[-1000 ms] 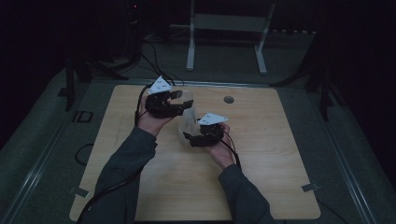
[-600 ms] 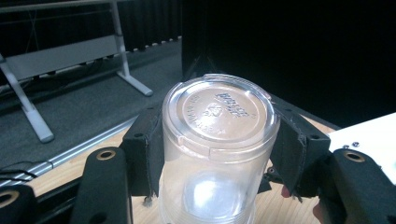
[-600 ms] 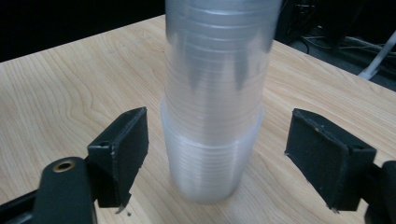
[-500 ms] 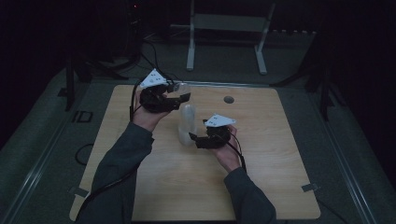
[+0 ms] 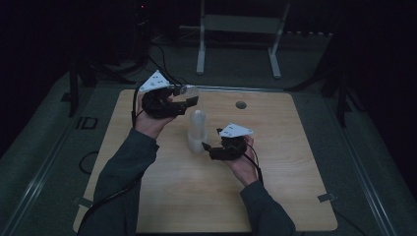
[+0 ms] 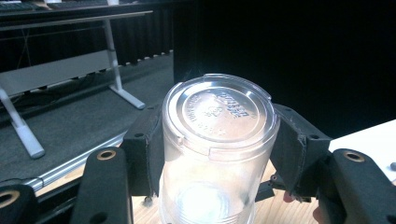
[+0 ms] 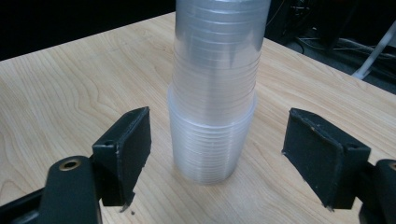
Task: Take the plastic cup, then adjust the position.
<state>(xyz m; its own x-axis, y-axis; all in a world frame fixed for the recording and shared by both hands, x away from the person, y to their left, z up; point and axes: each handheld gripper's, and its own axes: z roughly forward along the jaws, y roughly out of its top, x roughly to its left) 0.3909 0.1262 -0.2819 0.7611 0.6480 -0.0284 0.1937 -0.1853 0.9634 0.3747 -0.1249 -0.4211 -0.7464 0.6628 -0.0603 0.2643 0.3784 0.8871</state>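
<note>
A stack of clear plastic cups (image 5: 197,130) stands upside down on the wooden table (image 5: 295,187), near its middle. My left gripper (image 5: 191,100) hovers above the table's far left part, shut on a single clear cup (image 5: 189,90). In the left gripper view that cup (image 6: 219,140) lies bottom toward the camera, squeezed between both pads (image 6: 147,149). My right gripper (image 5: 206,150) sits low beside the stack's base. Its jaws have just been closing a little, but they still flank the stack (image 7: 215,93) with a gap on each side.
A small dark round hole (image 5: 241,104) marks the table's far middle. Behind the table stands a metal frame (image 5: 241,24) on a dark floor, with cables (image 5: 157,49) at the left. The room around is dark.
My left gripper has lifted the single cup up and to the far left, away from the stack. My right gripper has slid a little toward the near right, and the stack now stands exposed.
</note>
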